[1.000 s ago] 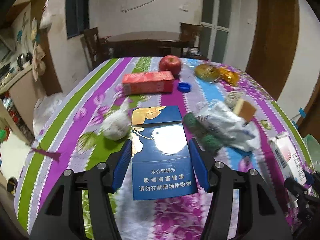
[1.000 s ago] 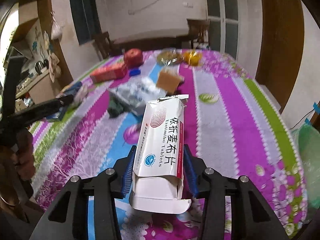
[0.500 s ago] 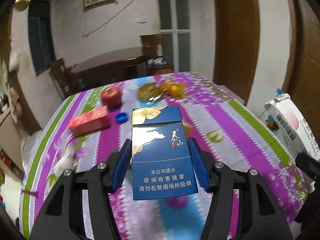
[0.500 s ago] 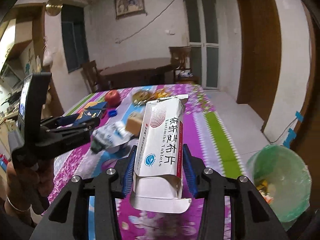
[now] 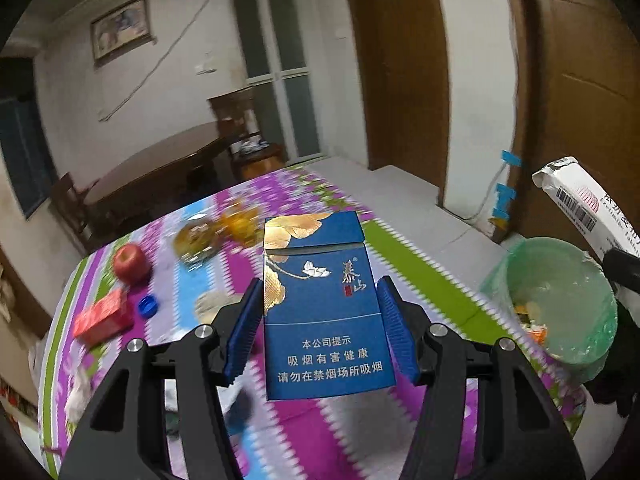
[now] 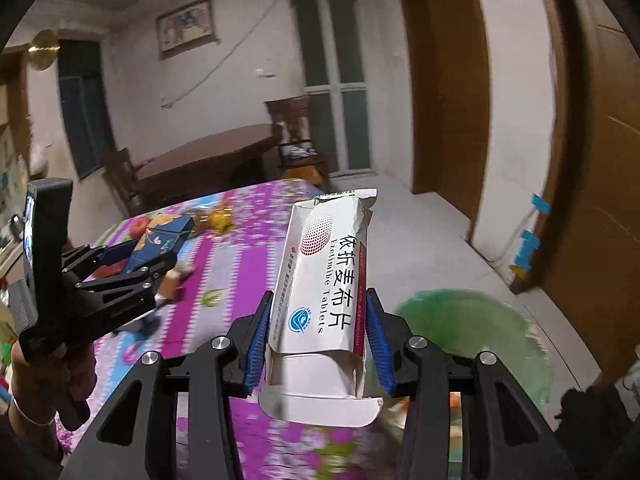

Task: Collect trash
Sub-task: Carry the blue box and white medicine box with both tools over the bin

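My left gripper (image 5: 322, 328) is shut on a blue cigarette pack (image 5: 324, 312) and holds it in the air above the table's right side. My right gripper (image 6: 318, 332) is shut on an open white tablet box (image 6: 324, 280), held over the table edge. A green-lined trash bin (image 5: 560, 300) stands on the floor right of the table; it also shows in the right wrist view (image 6: 472, 328), blurred, just right of the box. The tablet box shows in the left wrist view (image 5: 588, 204) above the bin. The left gripper with the pack shows in the right wrist view (image 6: 152, 252).
On the purple flowered tablecloth (image 5: 400, 252) lie a red apple (image 5: 130, 262), a red box (image 5: 104, 316), a blue bottle cap (image 5: 147, 306) and yellow wrappers (image 5: 216, 232). A dark round table (image 6: 208, 152) with chairs stands behind. A wooden door (image 6: 592, 152) is at right.
Both grippers have swung right with their boxes, away from the table's middle toward its right edge. The green bin has come into view and grown nearer.
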The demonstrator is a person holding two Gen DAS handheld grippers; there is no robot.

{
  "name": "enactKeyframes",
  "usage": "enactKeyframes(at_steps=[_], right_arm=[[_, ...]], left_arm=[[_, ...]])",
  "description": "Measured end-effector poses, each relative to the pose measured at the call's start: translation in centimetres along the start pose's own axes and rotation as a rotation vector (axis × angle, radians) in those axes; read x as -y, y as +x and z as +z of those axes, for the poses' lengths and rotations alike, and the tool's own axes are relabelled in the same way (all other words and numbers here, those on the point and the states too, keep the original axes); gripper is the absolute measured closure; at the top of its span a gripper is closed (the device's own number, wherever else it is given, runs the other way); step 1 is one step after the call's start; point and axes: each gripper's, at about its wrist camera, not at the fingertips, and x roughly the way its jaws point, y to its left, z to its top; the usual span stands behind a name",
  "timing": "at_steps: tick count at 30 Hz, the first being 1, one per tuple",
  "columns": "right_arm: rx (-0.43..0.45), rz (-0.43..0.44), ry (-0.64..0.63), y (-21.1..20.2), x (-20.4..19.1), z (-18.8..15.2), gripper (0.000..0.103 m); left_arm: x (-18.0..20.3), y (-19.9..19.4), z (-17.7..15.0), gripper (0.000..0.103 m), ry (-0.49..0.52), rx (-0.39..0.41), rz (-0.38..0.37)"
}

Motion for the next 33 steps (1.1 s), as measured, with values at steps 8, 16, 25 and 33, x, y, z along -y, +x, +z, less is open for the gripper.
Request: enactKeyframes(at_steps=[8, 16, 25, 33], right_arm=[[-0.027, -0.125, 0.088, -0.8, 8.6, -0.2, 0.057], [-0.063, -0.215, 0.134, -1.3, 14.7, -1.4, 0.056], [-0.106, -0.273, 0.144, -1.8, 17.8, -2.4, 0.056], [-0.169, -0.295, 0.181, -1.1, 19.7, -3.5, 0.056]], left_arm=[[6.2, 2.2, 1.9, 0.048, 0.101, 0.006, -0.086], [12.0, 4.1, 2.8, 0.048, 0.194, 0.002, -0.150], [17.1, 5.9, 2.9, 0.048, 0.289, -0.023, -0.227], [20.8, 7.0, 2.3, 0.048, 0.383, -0.065, -0.296]])
